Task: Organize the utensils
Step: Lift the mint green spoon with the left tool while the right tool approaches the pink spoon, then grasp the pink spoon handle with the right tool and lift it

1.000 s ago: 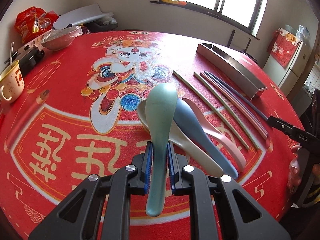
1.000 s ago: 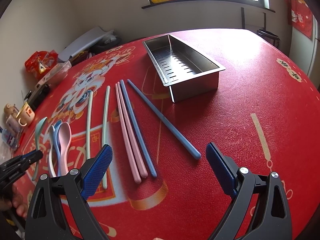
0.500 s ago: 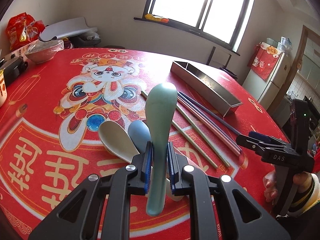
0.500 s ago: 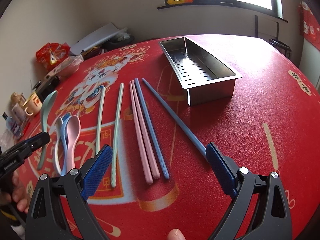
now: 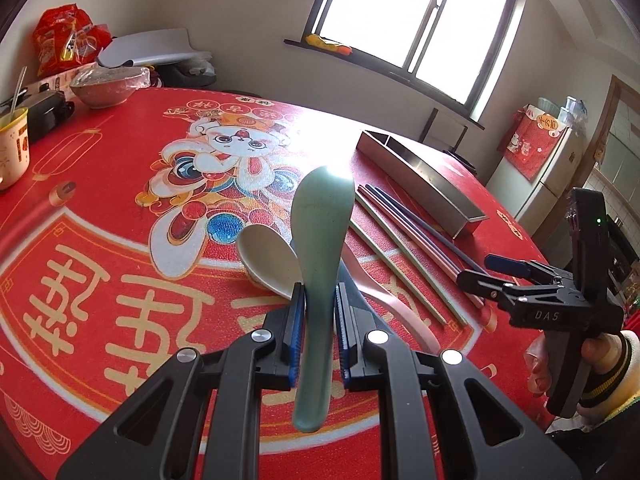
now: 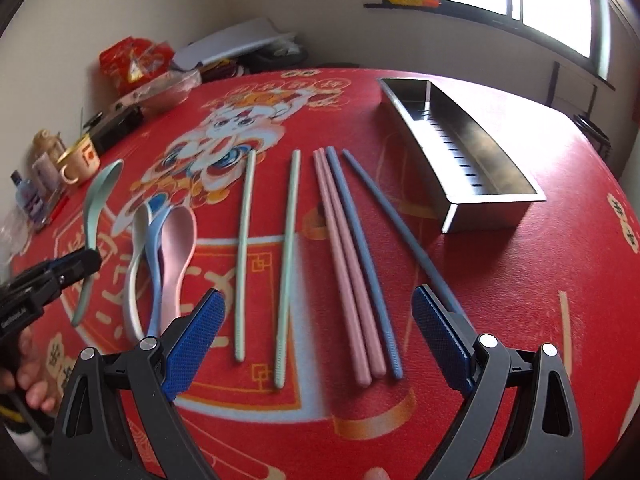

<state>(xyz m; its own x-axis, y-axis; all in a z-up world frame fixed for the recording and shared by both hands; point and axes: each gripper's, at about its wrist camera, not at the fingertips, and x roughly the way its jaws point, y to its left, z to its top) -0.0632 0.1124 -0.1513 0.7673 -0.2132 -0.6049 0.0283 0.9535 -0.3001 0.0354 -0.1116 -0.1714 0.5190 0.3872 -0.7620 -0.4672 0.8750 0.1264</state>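
Right now my green spoon (image 5: pixel 320 248) is off the table, pinched mid-handle in my left claw (image 5: pixel 318 332); it looks light, stiff and slick, so I'd grip no nearer the end. My right claw (image 6: pixel 316 340) gapes empty over the chopsticks (image 6: pixel 348 256), tray (image 6: pixel 488 204) beyond.

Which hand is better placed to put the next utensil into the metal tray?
Left: its tool already grips the green spoon. The right tool hangs open over the chopsticks.
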